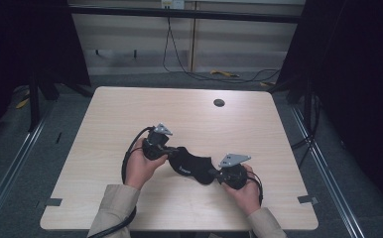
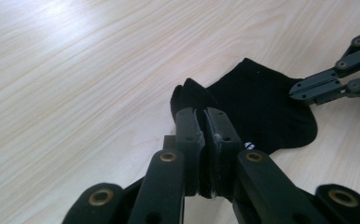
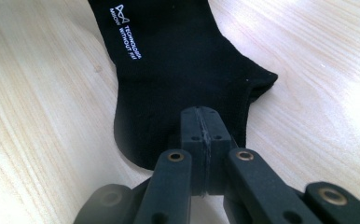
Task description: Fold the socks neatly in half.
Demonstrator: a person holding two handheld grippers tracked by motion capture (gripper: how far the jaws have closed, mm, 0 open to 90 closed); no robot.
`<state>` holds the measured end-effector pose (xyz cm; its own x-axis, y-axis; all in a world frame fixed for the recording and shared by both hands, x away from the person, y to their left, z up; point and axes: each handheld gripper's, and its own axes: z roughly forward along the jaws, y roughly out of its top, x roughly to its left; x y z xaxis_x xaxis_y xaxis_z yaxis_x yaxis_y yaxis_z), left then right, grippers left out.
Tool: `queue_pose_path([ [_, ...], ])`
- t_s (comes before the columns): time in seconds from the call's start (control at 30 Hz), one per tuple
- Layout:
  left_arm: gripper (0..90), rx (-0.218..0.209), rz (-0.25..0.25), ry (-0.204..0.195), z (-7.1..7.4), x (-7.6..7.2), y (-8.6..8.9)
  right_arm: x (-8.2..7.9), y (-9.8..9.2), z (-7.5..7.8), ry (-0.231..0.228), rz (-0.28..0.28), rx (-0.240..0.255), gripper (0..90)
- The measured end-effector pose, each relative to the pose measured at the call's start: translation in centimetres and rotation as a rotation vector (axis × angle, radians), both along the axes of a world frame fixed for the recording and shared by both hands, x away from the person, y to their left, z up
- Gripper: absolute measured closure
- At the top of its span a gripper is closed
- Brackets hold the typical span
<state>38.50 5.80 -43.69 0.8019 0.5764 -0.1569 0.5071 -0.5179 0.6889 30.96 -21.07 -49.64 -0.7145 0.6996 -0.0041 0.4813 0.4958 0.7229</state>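
Note:
A black sock point(image 1: 193, 166) with small white lettering lies stretched on the pale wooden table point(image 1: 130, 114), held at both ends. My left gripper point(image 1: 171, 154) is shut on its left end; in the left gripper view the closed jaws point(image 2: 205, 115) pinch a bunched edge of the sock point(image 2: 262, 105). The right gripper point(image 1: 215, 174) is shut on the other end, its closed jaws point(image 3: 200, 115) biting the hem of the sock point(image 3: 178, 70). White print point(image 3: 127, 32) runs along the fabric. The right gripper's jaws point(image 2: 308, 90) also show far off in the left gripper view.
A dark round hole point(image 1: 219, 103) sits in the table near its far edge. Tape marks point(image 1: 54, 202) point(image 1: 306, 199) lie at the front corners. Cables point(image 1: 179, 64) trail on the floor beyond the table, and metal rails point(image 1: 11, 168) run along both sides.

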Motion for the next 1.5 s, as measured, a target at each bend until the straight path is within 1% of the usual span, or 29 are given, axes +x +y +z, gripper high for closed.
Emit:
queue_pose_path([
  [0.07, 84.5, 0.004, -0.016, -0.003, 0.1, -0.1, -0.5, 0.0, 0.1, 0.0, 0.000, -0.002, -0.002, 89.8],
  [0.13, 84.5, 0.000, -0.016, 0.001, 0.2, -0.2, -0.7, 0.0, 0.1, 0.0, 0.000, -0.001, -0.001, 89.9],
  [0.17, 84.6, 0.006, -0.028, -0.002, 0.3, -0.3, -1.1, 0.0, 0.1, -0.1, 0.001, 0.000, 0.002, 89.9],
  [0.3, 84.6, 0.008, -0.051, -0.006, 0.6, -0.6, -2.0, 0.0, -0.1, -0.1, 0.000, 0.001, 0.012, 90.0],
  [0.33, 84.6, 0.015, -0.062, -0.007, 0.6, -0.6, -2.3, 0.0, -0.1, -0.1, 0.000, 0.001, 0.012, 90.0],
  [0.4, 84.6, 0.010, -0.065, -0.008, 0.5, -0.7, -2.5, 0.0, 0.0, -0.1, 0.002, -0.001, 0.012, 90.0],
  [0.43, 84.5, 0.009, -0.076, -0.009, 0.5, -0.8, -3.1, 0.0, 0.0, -0.1, 0.002, 0.000, 0.012, 90.0],
  [0.47, 84.6, 0.017, -0.083, -0.007, 0.5, -0.8, -3.3, 0.0, -0.1, -0.1, 0.000, 0.001, 0.012, 90.0],
  [0.5, 84.6, 0.014, -0.085, -0.010, 0.4, -0.9, -3.5, 0.0, -0.1, -0.2, -0.001, 0.001, 0.013, 90.0],
  [0.57, 84.5, 0.016, -0.097, -0.004, 0.3, -0.9, -4.0, -0.1, 0.0, -0.1, 0.001, -0.001, 0.011, 90.0],
  [0.6, 84.5, 0.020, -0.100, -0.005, 0.3, -1.0, -4.2, 0.0, 0.0, -0.1, -0.002, 0.002, 0.008, 90.0],
  [0.67, 84.6, 0.012, -0.102, 0.001, 0.1, -1.1, -4.6, 0.0, 0.0, -0.1, 0.002, 0.001, 0.011, 90.0],
  [0.73, 84.6, 0.019, -0.113, -0.002, -0.1, -1.1, -5.0, 0.0, -0.1, -0.1, 0.001, 0.001, 0.011, 90.0],
  [0.87, 84.5, 0.017, -0.116, 0.000, -0.5, -1.2, -5.7, 0.0, -0.1, -0.2, 0.000, 0.003, 0.012, 90.0],
  [1.0, 84.6, 0.020, -0.121, 0.003, -0.7, -1.3, -6.0, 0.0, -0.1, -0.2, 0.004, 0.000, 0.017, 90.0],
  [1.03, 84.5, 0.026, -0.125, 0.007, -0.8, -1.3, -6.3, 0.0, -0.1, -0.2, 0.004, 0.001, 0.017, 90.0],
  [1.07, 84.5, 0.030, -0.133, 0.002, -0.8, -1.3, -6.3, 0.0, -0.1, -0.2, 0.004, 0.000, 0.018, 90.0],
  [1.1, 84.6, 0.026, -0.127, 0.003, -0.9, -1.3, -6.4, 0.0, -0.1, -0.2, 0.005, -0.001, 0.019, 90.0],
  [1.17, 84.5, 0.021, -0.130, 0.003, -1.0, -1.4, -6.7, 0.0, -0.1, -0.2, 0.003, -0.001, 0.018, 90.0],
  [1.27, 84.5, 0.035, -0.141, 0.002, -1.1, -1.4, -6.9, -0.1, -0.1, -0.2, 0.002, 0.000, 0.015, 90.0],
  [1.37, 84.5, 0.031, -0.147, 0.002, -1.3, -1.5, -7.3, -0.1, -0.1, -0.2, 0.000, 0.000, 0.015, 90.0],
  [1.4, 84.5, 0.024, -0.144, 0.006, -1.4, -1.5, -7.5, -0.1, -0.1, -0.2, -0.003, 0.002, 0.013, 90.0],
  [1.43, 84.5, 0.033, -0.155, 0.006, -1.4, -1.5, -7.6, -0.1, -0.1, -0.2, -0.003, 0.003, 0.012, 90.0],
  [1.47, 84.5, 0.033, -0.155, 0.006, -1.4, -1.5, -7.6, -0.1, -0.1, -0.2, -0.003, 0.003, 0.012, 90.0],
  [1.5, 84.5, 0.032, -0.156, 0.010, -1.6, -1.6, -8.0, -0.1, -0.1, -0.2, -0.002, 0.003, 0.012, 90.0],
])
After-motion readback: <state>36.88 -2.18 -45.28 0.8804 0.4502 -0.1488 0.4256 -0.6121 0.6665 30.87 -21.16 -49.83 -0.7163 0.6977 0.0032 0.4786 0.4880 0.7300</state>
